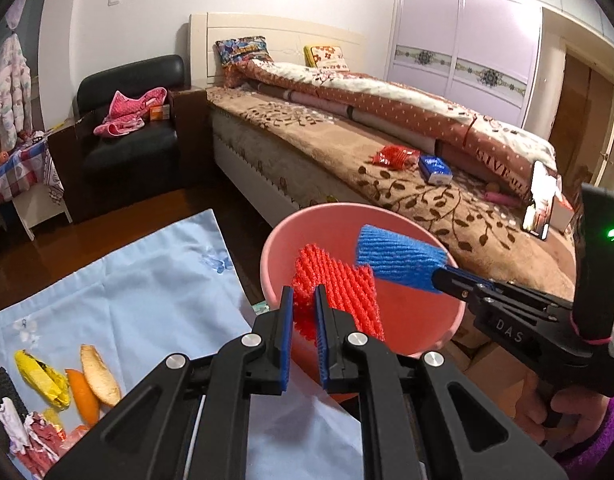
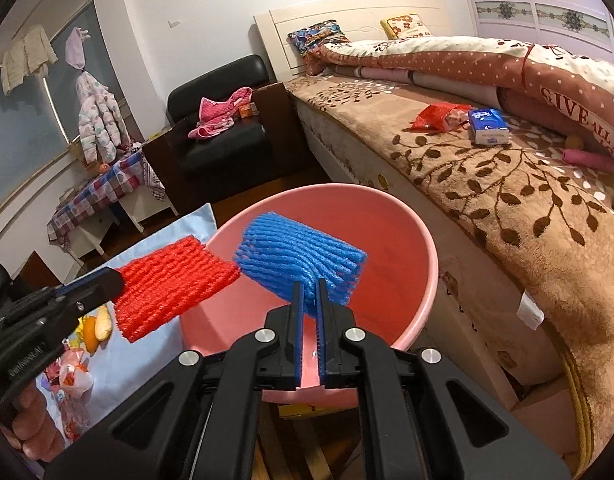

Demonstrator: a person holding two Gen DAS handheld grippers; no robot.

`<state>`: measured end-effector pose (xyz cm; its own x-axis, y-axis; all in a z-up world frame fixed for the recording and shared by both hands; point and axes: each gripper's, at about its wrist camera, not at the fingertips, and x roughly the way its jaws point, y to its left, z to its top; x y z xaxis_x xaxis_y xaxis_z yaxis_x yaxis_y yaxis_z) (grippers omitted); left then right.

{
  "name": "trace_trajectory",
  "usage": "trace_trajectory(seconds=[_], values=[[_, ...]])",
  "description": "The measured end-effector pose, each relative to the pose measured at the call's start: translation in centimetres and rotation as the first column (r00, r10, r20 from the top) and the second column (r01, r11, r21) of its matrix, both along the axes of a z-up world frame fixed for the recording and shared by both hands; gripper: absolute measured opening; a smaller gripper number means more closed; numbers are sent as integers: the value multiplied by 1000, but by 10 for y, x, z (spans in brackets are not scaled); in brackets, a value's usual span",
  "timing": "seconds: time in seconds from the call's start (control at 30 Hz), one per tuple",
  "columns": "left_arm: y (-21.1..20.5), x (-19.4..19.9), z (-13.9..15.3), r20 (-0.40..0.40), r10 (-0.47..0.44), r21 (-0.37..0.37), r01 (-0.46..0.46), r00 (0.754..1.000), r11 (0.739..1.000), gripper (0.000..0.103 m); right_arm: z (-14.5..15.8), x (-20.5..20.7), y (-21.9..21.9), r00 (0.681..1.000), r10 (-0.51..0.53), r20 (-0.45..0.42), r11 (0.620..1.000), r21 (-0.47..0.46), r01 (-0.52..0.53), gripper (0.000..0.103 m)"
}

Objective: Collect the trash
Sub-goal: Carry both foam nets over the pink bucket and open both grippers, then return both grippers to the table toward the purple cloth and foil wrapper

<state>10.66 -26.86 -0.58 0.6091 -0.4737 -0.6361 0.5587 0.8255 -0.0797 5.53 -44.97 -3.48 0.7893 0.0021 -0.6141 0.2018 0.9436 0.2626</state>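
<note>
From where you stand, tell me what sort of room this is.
Most likely a home bedroom. A bed with quilt and pillows fills the right side, a lilac sliding-door wardrobe stands behind it, and a black armchair with pink clothing sits beside the headboard.

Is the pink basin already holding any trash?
No: in the right wrist view the pink basin shows a bare inside, with the blue foam net and red foam net held above it.

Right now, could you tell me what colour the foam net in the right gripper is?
Blue foam net, clearest in the right wrist view.
</note>
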Motion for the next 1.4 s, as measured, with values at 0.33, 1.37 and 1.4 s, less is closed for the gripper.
trace_trajectory(seconds=[0.33,1.37,1.4], values=[[-1,7,-5,-16,10,-29,-10,1000,1000,35,-11,9,-4,1000,12,-28,999,40,-11,13],[109,-48,29,21,159,-88,-157,987,984,42,21,-36,108,979,174,108,984,20,-177,28],[117,-52,30,30,171,-84,-168,985,982,42,21,-36,114,976,189,105,981,15,-192,28]])
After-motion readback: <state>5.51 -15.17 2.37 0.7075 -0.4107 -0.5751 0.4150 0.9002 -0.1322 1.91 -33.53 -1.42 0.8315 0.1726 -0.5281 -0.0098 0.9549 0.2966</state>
